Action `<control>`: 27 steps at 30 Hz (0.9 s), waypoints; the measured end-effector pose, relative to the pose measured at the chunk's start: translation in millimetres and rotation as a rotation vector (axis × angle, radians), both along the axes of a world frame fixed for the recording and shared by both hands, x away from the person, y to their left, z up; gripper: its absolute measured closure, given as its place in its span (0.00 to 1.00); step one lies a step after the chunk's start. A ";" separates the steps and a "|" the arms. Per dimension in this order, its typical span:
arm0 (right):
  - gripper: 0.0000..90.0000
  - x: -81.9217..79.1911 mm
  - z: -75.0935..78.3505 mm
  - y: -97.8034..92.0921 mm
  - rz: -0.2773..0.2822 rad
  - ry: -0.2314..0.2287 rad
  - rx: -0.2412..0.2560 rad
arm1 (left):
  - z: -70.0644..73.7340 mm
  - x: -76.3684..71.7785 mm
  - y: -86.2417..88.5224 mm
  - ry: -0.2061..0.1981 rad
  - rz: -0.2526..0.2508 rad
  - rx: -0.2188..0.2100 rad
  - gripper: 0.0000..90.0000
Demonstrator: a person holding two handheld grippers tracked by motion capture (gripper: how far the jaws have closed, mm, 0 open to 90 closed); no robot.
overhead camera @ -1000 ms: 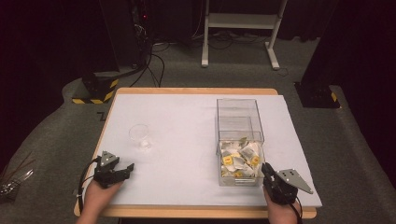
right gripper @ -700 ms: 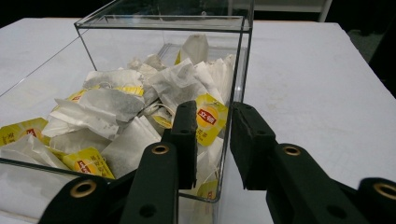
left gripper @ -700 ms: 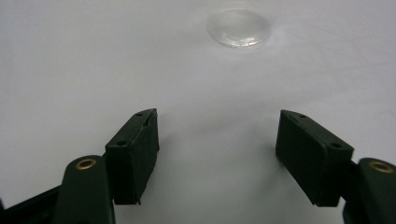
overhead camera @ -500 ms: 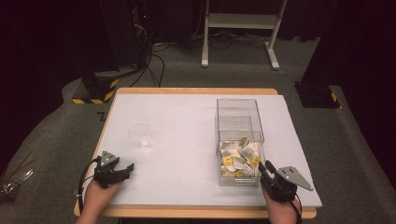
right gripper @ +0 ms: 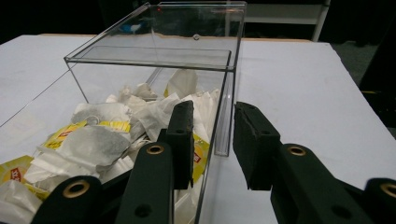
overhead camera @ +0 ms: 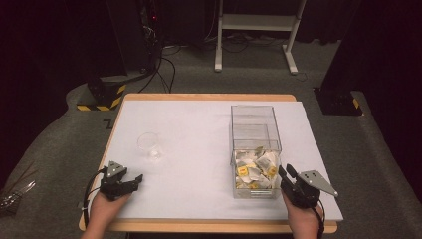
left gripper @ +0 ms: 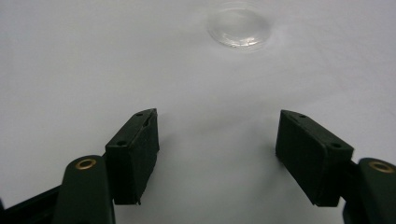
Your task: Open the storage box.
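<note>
**Clear box of tea bags at the right gripper**

Clear plastic forms the box [overhead camera: 255,149], which stands on the right half of the white table [overhead camera: 199,144], its near end piled with tea bags [overhead camera: 255,168]. The right gripper [overhead camera: 284,172] sits at the box's near right corner, jaws a narrow gap apart and holding nothing; in the right gripper view one jaw lies in front of the box wall [right gripper: 224,116]. The left gripper [overhead camera: 135,179] rests at the table's near left, jaws spread wide and empty. A glass [overhead camera: 149,145] stands just beyond it, well apart from the box.
</note>
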State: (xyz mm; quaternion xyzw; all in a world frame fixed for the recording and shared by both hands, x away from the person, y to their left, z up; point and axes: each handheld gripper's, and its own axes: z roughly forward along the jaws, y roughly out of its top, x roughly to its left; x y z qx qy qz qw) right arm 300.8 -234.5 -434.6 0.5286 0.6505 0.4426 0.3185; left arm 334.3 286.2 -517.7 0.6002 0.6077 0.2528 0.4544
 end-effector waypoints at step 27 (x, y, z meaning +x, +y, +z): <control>0.77 16.5 -7.0 -20.8 -0.051 0.019 -0.015 | 0.0 -0.1 0.0 0.000 0.001 -0.001 0.34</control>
